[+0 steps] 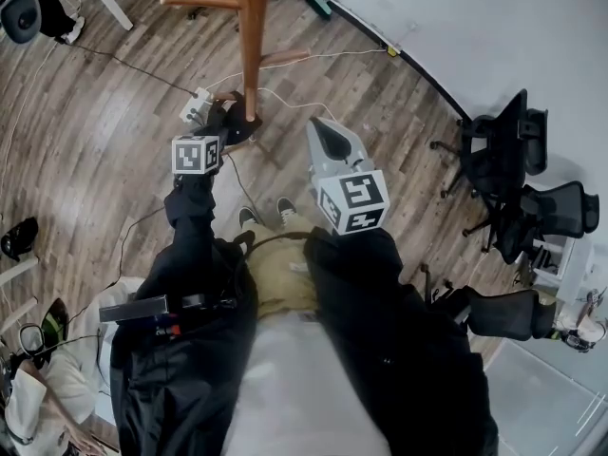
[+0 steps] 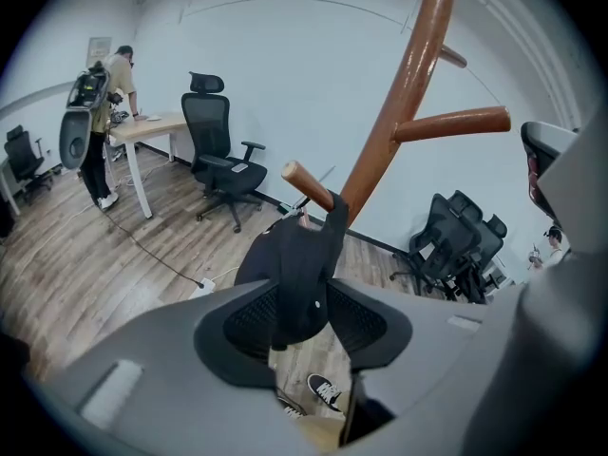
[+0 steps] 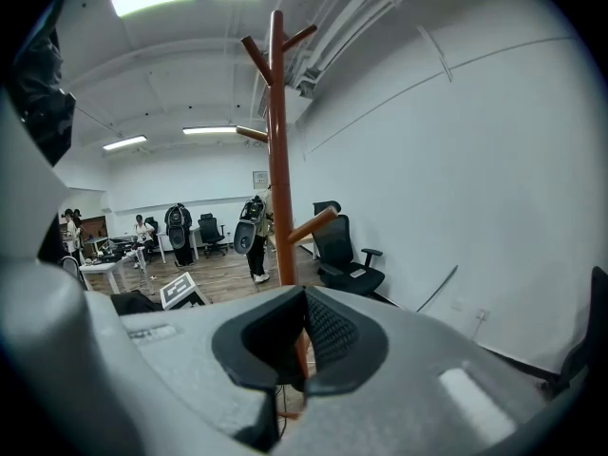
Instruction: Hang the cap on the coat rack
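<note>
Light, floppy black fabric cap [image 2: 299, 274] hung off a low peg [image 2: 309, 186] of the brown wooden coat rack [image 2: 399, 93], at 12 o'clock between the wide-apart jaws of the left gripper [image 2: 302, 323], so I'd pinch its stiffer brim, though which part hooked the peg was hard to tell; the jaws of the right gripper [image 3: 302, 335] were together, empty.

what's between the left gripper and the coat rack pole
The black cap: it hangs from a rack peg, down between the open jaws of the left gripper. The left gripper view shows it.
</note>
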`<action>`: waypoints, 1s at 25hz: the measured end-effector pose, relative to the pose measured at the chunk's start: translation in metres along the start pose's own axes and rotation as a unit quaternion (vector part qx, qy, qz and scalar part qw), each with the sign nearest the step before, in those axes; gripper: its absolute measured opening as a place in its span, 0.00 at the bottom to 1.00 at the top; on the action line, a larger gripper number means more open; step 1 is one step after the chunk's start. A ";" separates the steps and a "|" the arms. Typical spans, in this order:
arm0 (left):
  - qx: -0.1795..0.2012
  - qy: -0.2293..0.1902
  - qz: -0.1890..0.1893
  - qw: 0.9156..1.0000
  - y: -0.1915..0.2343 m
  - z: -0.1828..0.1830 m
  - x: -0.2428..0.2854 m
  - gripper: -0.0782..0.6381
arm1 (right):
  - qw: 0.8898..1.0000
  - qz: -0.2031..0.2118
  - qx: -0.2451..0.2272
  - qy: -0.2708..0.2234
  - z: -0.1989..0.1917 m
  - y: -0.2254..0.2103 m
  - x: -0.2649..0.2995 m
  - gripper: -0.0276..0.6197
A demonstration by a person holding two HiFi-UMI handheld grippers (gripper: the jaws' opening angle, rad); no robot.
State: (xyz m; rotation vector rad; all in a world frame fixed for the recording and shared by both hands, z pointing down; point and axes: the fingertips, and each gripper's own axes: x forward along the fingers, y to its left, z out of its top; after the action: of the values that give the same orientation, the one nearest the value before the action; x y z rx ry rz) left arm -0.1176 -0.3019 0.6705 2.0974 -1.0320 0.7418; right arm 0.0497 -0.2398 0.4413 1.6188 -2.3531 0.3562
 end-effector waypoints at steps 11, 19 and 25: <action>0.004 -0.128 0.038 0.991 -0.029 0.046 -0.079 0.24 | 0.999 0.044 -0.014 -0.027 0.016 0.022 -0.001 0.04; 0.037 -0.266 0.052 0.962 -0.074 0.112 -0.171 0.12 | 0.995 0.074 -0.024 -0.066 0.042 0.038 -0.004 0.04; 0.052 -0.316 0.063 0.945 -0.099 0.139 -0.211 0.12 | 0.991 0.090 -0.031 -0.095 0.066 0.047 -0.004 0.04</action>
State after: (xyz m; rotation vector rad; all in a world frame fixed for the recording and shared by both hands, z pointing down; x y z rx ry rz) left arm -0.1193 -0.2698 0.4014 2.4453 -1.4980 0.1627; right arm 0.0024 -0.2428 0.3756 1.4757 -2.6321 0.1668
